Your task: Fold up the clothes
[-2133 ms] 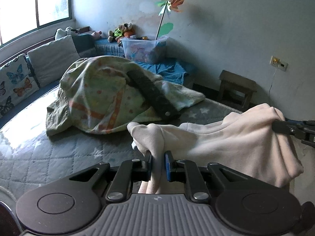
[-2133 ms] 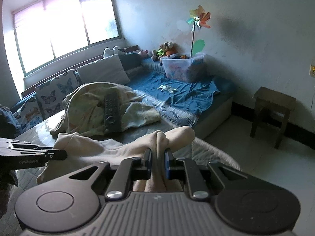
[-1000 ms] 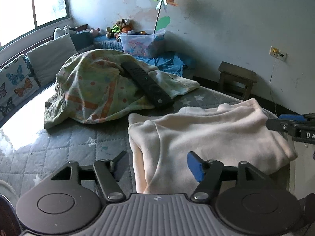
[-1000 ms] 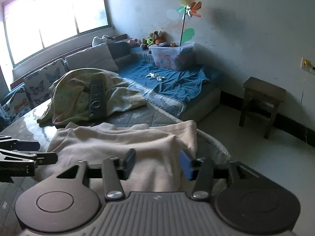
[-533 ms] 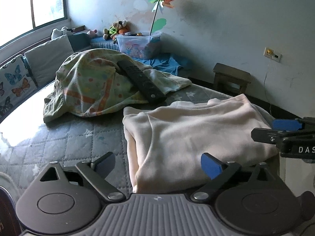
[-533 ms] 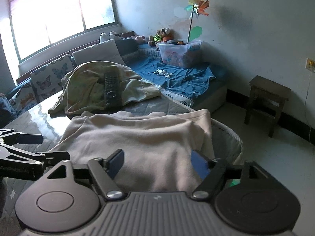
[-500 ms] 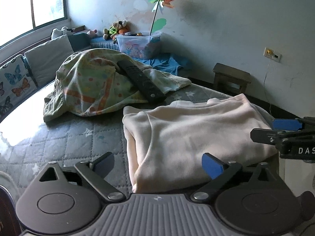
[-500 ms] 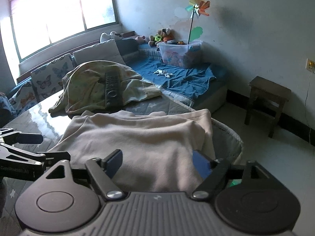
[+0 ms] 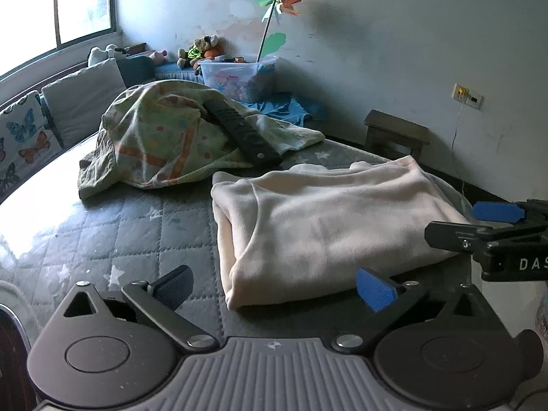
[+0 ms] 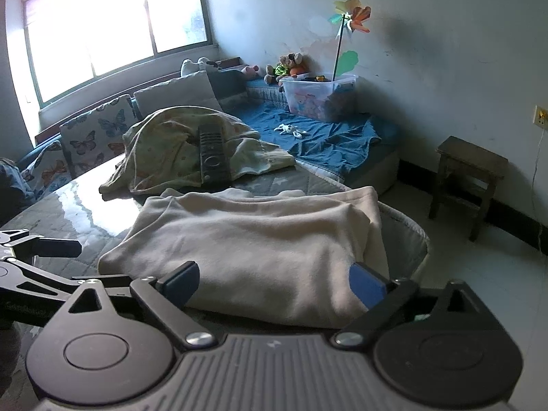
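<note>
A cream fleece garment (image 9: 325, 219) lies folded on the grey quilted mat (image 9: 137, 226). It also shows in the right wrist view (image 10: 260, 246). My left gripper (image 9: 274, 289) is open and empty, just in front of the garment's near left corner. My right gripper (image 10: 274, 282) is open and empty at the garment's near right edge. The right gripper shows from the side in the left wrist view (image 9: 486, 229). The left gripper shows at the left in the right wrist view (image 10: 37, 250).
A crumpled patterned cloth (image 9: 157, 137) lies behind the garment with a black remote (image 9: 243, 133) on it. Behind are a blue mattress (image 10: 328, 140), a plastic toy bin (image 10: 318, 97), pillows (image 10: 99, 130) and a wooden stool (image 10: 469, 178). The mat's edge (image 10: 418, 236) drops off at the right.
Both grippers let go of the cream garment, opened wide and drew back toward me. The garment now lies flat and folded on the mat.
</note>
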The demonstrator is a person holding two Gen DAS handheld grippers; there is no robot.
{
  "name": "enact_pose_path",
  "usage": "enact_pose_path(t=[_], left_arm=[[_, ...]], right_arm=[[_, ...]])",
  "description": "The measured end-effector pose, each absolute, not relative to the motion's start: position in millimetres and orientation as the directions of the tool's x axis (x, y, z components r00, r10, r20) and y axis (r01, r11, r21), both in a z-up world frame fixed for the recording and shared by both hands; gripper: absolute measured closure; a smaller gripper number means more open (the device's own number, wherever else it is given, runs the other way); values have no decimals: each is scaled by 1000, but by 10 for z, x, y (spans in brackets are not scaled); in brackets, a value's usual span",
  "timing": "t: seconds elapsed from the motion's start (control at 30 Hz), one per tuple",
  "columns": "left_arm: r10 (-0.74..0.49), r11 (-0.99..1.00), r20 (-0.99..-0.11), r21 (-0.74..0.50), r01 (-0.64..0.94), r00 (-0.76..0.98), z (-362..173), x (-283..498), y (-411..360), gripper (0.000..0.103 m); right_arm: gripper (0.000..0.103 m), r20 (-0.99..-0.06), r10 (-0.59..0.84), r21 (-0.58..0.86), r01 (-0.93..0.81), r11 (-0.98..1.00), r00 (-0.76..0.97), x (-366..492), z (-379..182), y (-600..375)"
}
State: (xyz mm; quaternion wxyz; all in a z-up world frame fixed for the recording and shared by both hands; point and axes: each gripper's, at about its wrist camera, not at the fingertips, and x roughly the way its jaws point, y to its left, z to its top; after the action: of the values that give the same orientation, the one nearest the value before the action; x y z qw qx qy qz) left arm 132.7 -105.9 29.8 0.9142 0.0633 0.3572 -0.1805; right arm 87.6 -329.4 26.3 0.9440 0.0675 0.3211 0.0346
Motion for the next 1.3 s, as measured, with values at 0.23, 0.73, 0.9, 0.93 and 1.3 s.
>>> enact_pose_path(t=[0.23, 0.73, 0.9, 0.93, 1.3], left_arm=[[-282, 928, -674, -10, 373, 683, 316, 1260, -1054, 0], [-264, 925, -702, 9, 379, 661, 238, 1148, -1108, 0], [-260, 923, -705, 19, 384, 660, 240, 1132, -1128, 0], [-259, 923, -705, 21, 384, 660, 238, 1129, -1131, 0], [-247, 925, -716, 27, 379, 653, 197, 1105, -1125, 0]], right_arm=[[2, -599, 115, 156, -26, 988, 792, 819, 273, -3253], [0, -607, 108, 148, -22, 989, 787, 731, 264, -3183], [0, -613, 103, 146, -16, 989, 784, 714, 245, -3174], [0, -614, 102, 147, -14, 989, 783, 712, 241, -3172], [0, -623, 100, 146, -10, 989, 776, 685, 208, -3161]])
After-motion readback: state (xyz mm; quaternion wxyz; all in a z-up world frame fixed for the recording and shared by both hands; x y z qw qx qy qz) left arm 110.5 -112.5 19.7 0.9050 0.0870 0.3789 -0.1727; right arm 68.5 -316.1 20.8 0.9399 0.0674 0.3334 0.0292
